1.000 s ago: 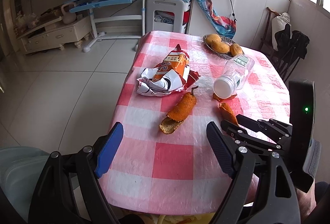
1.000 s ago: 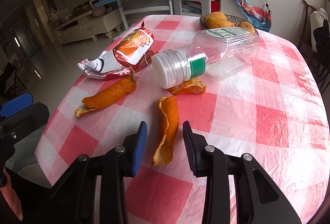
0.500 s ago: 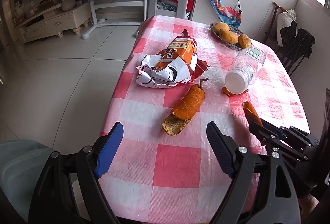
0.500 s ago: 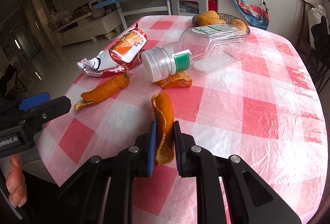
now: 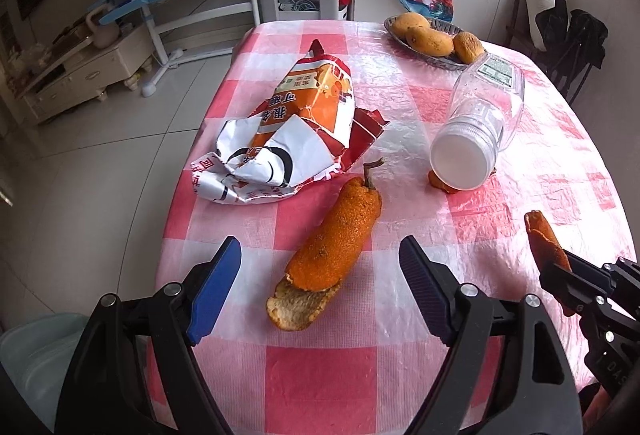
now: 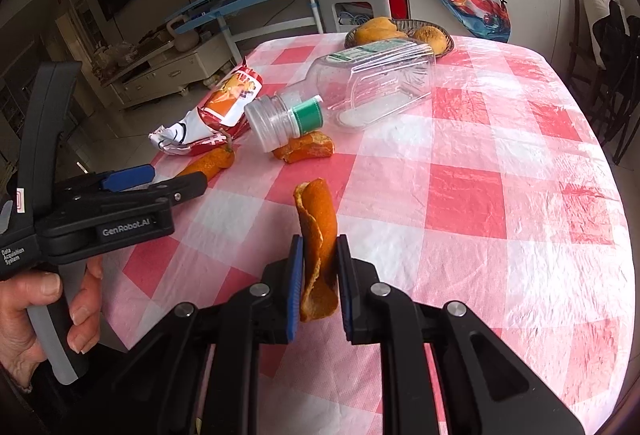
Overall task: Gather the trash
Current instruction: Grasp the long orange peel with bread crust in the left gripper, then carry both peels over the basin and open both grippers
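My right gripper (image 6: 318, 255) is shut on a curled orange peel strip (image 6: 316, 231) and holds it lifted above the table; the strip also shows in the left wrist view (image 5: 544, 239). My left gripper (image 5: 320, 259) is open, its fingers either side of a long orange peel (image 5: 336, 247) lying on the checked tablecloth (image 5: 320, 375). A crumpled snack bag (image 5: 296, 139) lies beyond it. An empty clear plastic bottle (image 6: 360, 91) lies on its side, with a small peel piece (image 6: 306, 149) under its white cap.
A wicker basket of fruit (image 5: 432, 39) stands at the table's far end. A pale bin (image 5: 36, 359) shows low at the left table edge. Chairs stand at the right, a stool and desk behind the table.
My right gripper closed on the peel strip and lifted it off the table. My left gripper moved forward until its open fingers came either side of the long peel.
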Demonstrator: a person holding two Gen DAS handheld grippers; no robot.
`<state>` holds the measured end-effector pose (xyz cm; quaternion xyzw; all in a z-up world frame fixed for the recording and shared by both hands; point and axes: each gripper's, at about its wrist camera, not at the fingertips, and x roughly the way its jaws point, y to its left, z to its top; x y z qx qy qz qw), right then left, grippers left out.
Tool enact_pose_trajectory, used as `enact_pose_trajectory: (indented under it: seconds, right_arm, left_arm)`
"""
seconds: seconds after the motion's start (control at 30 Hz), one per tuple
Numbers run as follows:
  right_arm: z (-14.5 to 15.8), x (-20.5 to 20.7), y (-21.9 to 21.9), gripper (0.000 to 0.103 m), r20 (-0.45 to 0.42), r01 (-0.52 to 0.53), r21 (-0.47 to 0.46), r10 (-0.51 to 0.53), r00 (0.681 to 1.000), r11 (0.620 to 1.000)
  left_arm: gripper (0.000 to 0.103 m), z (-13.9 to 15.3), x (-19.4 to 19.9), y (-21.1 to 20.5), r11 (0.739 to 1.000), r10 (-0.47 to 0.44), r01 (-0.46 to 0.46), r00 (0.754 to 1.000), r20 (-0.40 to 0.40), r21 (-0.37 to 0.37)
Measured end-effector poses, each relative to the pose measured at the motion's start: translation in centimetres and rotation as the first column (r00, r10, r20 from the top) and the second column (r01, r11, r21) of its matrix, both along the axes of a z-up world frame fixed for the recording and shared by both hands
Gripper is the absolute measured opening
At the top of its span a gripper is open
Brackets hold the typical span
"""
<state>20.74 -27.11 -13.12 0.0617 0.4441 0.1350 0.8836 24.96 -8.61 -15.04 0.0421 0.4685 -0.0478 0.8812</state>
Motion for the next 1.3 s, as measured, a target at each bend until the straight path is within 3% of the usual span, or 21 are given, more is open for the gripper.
enact_pose_trajectory:
  seconds: [0.1,0.13,0.17,0.27,0.4,0.53,0.63,1.3]
  right_arm:
    - [0.0,0.0,0.0,0.017,-0.003,-0.002,0.002,0.002,1.000,1.000]
    - [-0.1,0.0,0.0,0.017,-0.005,-0.002,0.002,0.002,1.000,1.000]
    - [-0.1,0.0,0.0,0.017,-0.007,-0.001,0.002,0.001,1.000,1.000]
    - [-0.1,-0.2,0.0,0.017,-0.007,-0.003,0.002,0.003,1.000,1.000]
    - [0.1,-1.0,0.0,0.017,-0.001,-0.003,0.013,0.003,1.000,1.000]
    - [0.4,-2.2,0.0,0.017,0.006,-0.005,0.036,0.005,1.000,0.999]
    - [0.6,-3.3,0.1,0.017,0.014,-0.008,0.052,0.008,1.000,0.999]
    - [1.0,-9.7,0.9,0.017,0.021,-0.024,0.135,0.022,1.000,0.991]
  left_arm:
    - [0.047,-0.6,0.5,-0.9,1.000,-0.030,0.030,0.999,-0.033,0.000]
    - [0.031,-0.6,0.4,-1.2,0.999,-0.037,0.037,0.999,-0.021,0.012]
    - [0.022,-0.5,0.4,-1.4,0.998,-0.055,0.055,0.998,-0.030,0.003]
    - [0.019,0.2,-0.5,-1.3,0.998,-0.063,0.063,0.998,-0.014,-0.028]
    - [0.019,1.9,-2.4,0.5,0.990,-0.035,0.035,0.999,-0.003,-0.139]
    - [0.019,3.1,-4.9,2.9,0.969,0.013,-0.011,1.000,0.004,-0.248]
    - [0.019,3.3,-6.7,4.0,0.958,0.037,-0.035,0.999,0.001,-0.286]
    - [0.019,2.9,-14.8,3.8,0.959,0.014,-0.015,1.000,-0.007,-0.285]
